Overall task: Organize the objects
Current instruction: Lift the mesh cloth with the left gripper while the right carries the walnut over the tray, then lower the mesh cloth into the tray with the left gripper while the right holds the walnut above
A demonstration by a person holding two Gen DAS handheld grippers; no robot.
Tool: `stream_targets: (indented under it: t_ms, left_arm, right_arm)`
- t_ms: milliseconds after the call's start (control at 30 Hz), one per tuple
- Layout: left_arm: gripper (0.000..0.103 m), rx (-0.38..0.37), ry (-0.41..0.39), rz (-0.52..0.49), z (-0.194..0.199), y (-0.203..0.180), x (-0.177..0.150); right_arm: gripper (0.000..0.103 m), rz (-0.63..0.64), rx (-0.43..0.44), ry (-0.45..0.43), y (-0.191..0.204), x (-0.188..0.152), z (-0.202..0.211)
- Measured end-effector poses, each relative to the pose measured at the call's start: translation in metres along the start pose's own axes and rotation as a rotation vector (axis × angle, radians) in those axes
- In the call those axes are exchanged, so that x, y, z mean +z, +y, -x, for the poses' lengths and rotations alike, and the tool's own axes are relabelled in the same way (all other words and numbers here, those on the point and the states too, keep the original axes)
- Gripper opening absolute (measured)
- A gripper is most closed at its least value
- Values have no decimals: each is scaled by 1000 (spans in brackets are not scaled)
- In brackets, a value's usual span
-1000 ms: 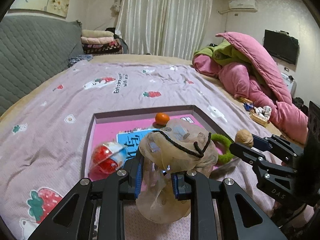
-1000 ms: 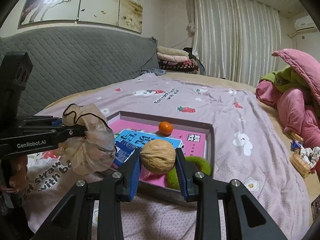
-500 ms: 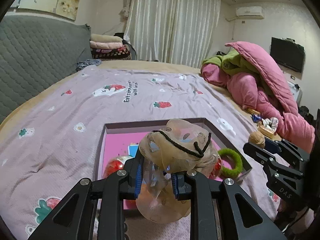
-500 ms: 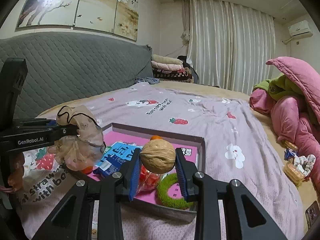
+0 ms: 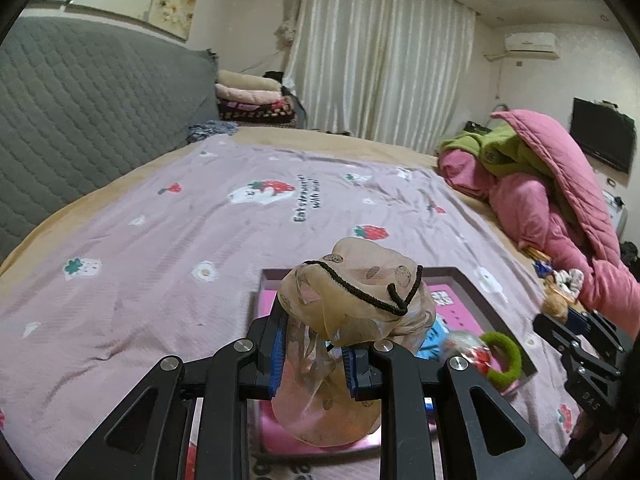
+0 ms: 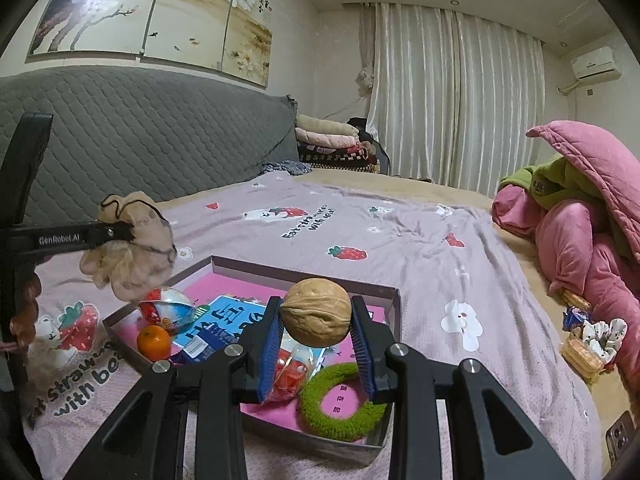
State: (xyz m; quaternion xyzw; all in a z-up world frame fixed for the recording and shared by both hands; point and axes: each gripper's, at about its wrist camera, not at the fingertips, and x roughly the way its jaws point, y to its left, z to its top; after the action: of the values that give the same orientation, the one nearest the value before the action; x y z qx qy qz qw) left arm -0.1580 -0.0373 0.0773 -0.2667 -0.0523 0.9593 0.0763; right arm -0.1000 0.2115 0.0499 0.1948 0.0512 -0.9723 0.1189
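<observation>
- Left gripper (image 5: 312, 354) — jaws pinched on the sheer scrunchie (image 5: 352, 308), held above the tray's (image 6: 304, 276) left edge; the limp fabric may slip or snag.
- Right gripper (image 6: 316, 346) — jaws clamped on the walnut (image 6: 316, 312) over the tray; its round shell could roll free.

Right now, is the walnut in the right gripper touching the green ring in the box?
Apart. The right wrist view shows the walnut clamped in the right gripper, held above the green ring, which lies on the box floor.

The purple bedspread (image 6: 420, 236) beyond the box (image 6: 304, 270) lies open; pink quilts (image 6: 580, 232) block the right; a grey headboard (image 6: 140, 136) walls the left.
</observation>
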Motion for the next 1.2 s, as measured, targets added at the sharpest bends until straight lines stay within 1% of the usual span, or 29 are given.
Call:
stream_targets:
  t_ms: [200,367,967,1200]
  left_arm:
    - [24,48,-1,31,-8,21,4]
    - [24,43,33,60,-21,32,3]
    - [24,23,87,66,-49,26,-7]
    - [24,22,98,54,-61,22,-10]
  right_arm:
    - [34,-14,-11,11,-6,0,-7]
    - [34,-21,-27,25,-10,-2,-15]
    - [34,-10,-36,96,-13,-9,-47]
    - [34,-9,-31,109,-13,-9,-56]
